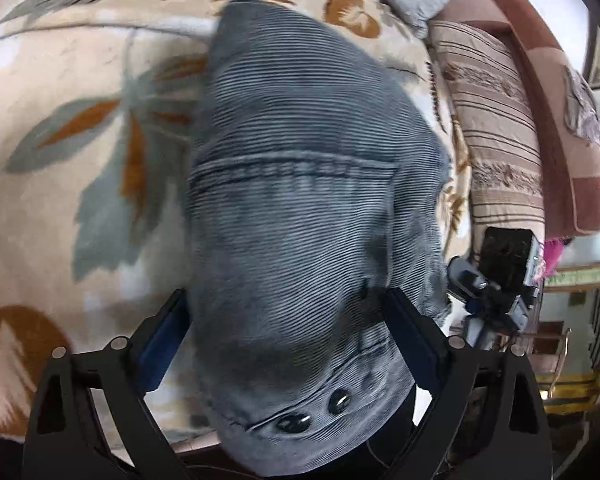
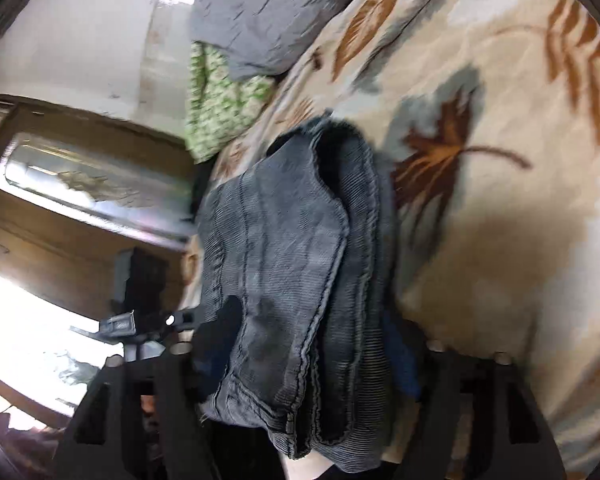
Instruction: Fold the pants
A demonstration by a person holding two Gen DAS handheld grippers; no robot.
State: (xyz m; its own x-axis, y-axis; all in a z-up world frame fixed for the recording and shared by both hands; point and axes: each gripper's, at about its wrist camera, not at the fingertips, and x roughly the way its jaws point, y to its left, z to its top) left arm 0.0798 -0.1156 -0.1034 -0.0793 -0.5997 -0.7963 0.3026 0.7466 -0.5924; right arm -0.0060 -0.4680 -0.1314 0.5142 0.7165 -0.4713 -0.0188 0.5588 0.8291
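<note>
The pants (image 1: 300, 208) are grey-blue corduroy, bunched and hanging over a leaf-patterned blanket. In the left wrist view my left gripper (image 1: 288, 304) is shut on the waistband end, with two dark buttons (image 1: 316, 412) near the camera; the cloth fills the gap between the fingers (image 1: 404, 328). In the right wrist view my right gripper (image 2: 308, 344) is shut on several folded layers of the pants (image 2: 300, 264), seams and hem edges running toward the camera. The right gripper's body (image 1: 496, 280) shows at the right of the left wrist view, the left gripper's body (image 2: 140, 308) at the left of the right view.
The cream blanket with brown and grey leaves (image 1: 80, 140) covers the bed. A grey quilted pillow (image 2: 260, 12) and a green-patterned cloth (image 2: 220, 108) lie at the head. A striped cushion (image 1: 496, 132) and pink headboard (image 1: 560, 100) stand to the right. A wooden door (image 2: 60, 208) is at the side.
</note>
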